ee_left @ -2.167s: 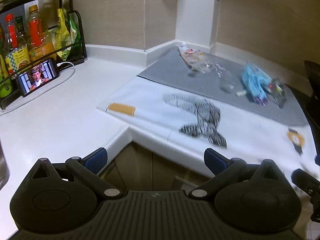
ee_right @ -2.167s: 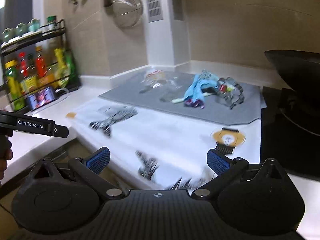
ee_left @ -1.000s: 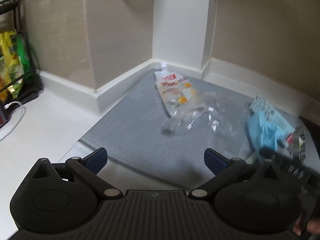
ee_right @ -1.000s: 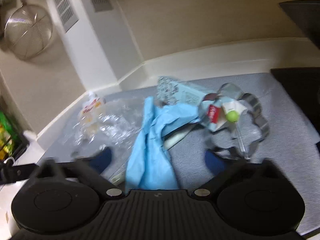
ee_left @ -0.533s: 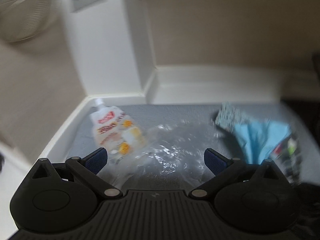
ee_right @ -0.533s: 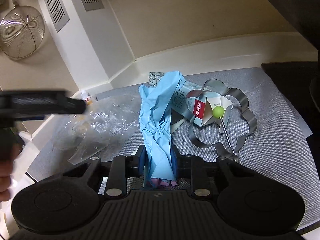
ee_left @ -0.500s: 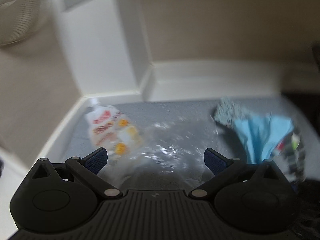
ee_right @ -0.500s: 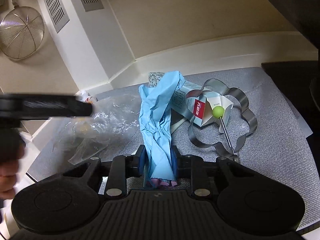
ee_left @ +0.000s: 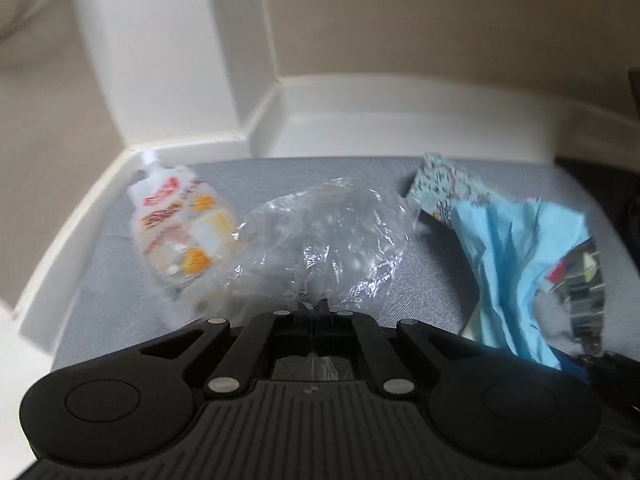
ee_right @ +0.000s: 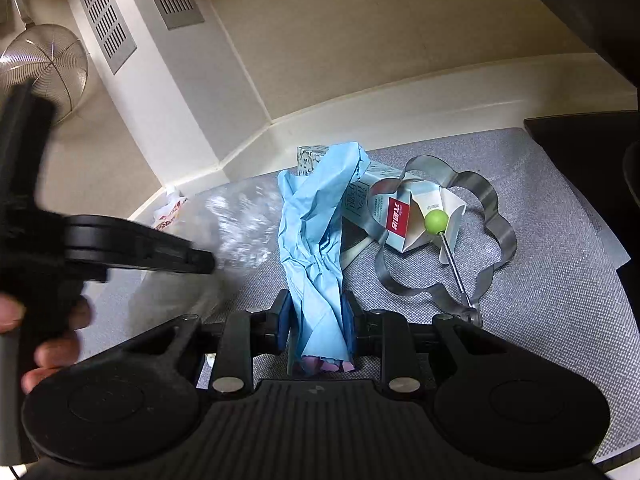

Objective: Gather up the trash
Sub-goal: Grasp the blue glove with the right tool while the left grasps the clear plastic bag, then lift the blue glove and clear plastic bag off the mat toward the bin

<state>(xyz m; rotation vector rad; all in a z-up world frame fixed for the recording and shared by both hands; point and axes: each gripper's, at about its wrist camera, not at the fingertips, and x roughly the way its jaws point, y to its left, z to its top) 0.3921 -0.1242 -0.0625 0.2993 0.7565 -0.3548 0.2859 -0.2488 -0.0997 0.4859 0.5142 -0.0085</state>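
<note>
A crumpled clear plastic bag (ee_left: 328, 240) lies on the grey mat (ee_left: 120, 280), and my left gripper (ee_left: 314, 312) is shut on its near edge. Beside it at the left lies a white and orange drink pouch (ee_left: 176, 216). My right gripper (ee_right: 318, 320) is shut on the near end of a crumpled blue paper (ee_right: 320, 232), which stretches away over the mat (ee_right: 540, 300). In the right wrist view, the left gripper (ee_right: 208, 260) reaches in from the left, held by a hand (ee_right: 52, 344), with the clear bag (ee_right: 236, 220) blurred at its tip.
A small carton (ee_right: 396, 212) and a flower-shaped metal ring (ee_right: 492, 216) with a green knob lie right of the blue paper. A patterned box (ee_left: 444, 188) sits behind it. The white wall corner borders the mat behind. A black stove (ee_right: 580, 152) is at right, a strainer (ee_right: 44, 68) hangs left.
My left gripper's jaws have gone from wide open to shut on the clear bag, which has bunched up. The right gripper keeps its grip on the blue paper without moving.
</note>
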